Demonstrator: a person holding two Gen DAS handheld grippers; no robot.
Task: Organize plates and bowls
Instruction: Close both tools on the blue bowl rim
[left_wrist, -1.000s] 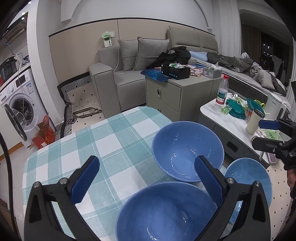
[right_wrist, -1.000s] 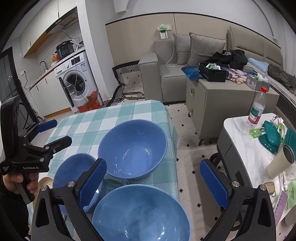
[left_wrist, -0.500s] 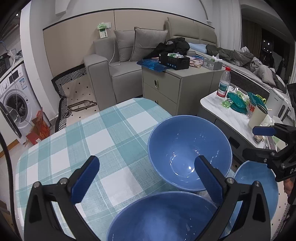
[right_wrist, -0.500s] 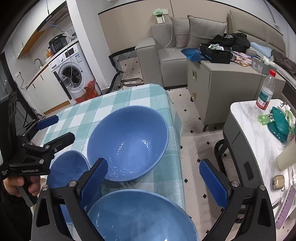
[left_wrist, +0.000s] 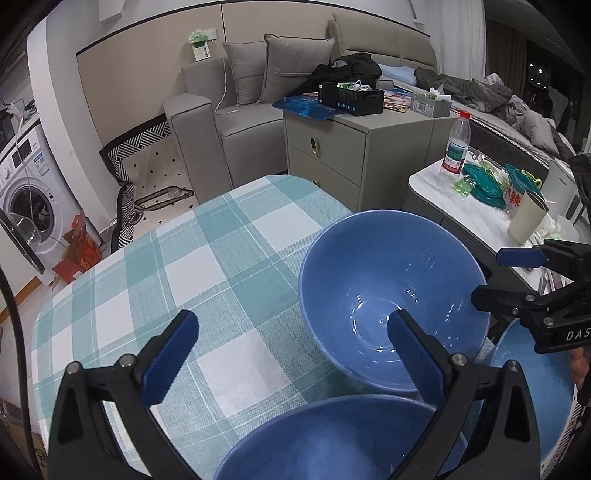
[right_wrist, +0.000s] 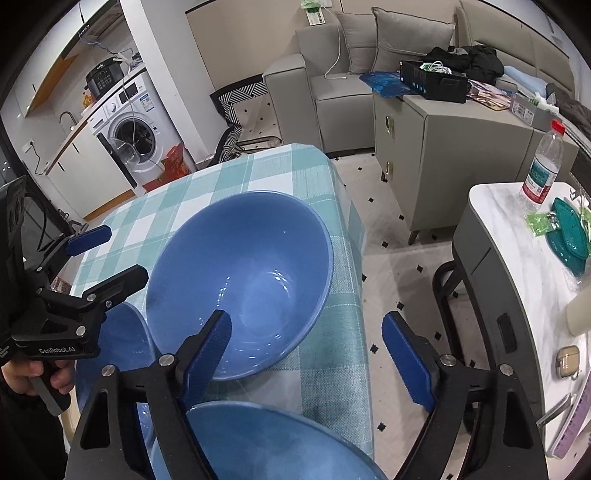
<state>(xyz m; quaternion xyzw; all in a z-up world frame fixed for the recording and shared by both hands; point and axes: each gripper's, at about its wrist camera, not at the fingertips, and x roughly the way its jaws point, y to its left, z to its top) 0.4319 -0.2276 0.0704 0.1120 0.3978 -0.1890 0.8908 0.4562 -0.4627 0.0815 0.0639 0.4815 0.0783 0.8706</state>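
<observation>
My right tool (right_wrist: 306, 354) has just been narrowing its jaws, yet it is released, one pad over the far bowl (right_wrist: 240, 280) and nothing pinched between them. Since a second ago both tools have sunk toward the checked surface (left_wrist: 177, 280), and the far bowl has grown larger in both views. My left tool (left_wrist: 291, 350) is released too, its jaws wide, its right pad over the far bowl's hollow. The near bowl (left_wrist: 332, 439) lies at six o'clock under it. Only the left view shows the right tool from the side, at three o'clock, over the third bowl (left_wrist: 532, 384). Only the right view shows my hand (right_wrist: 33, 376) gripping the left tool's handle at nine o'clock.
</observation>
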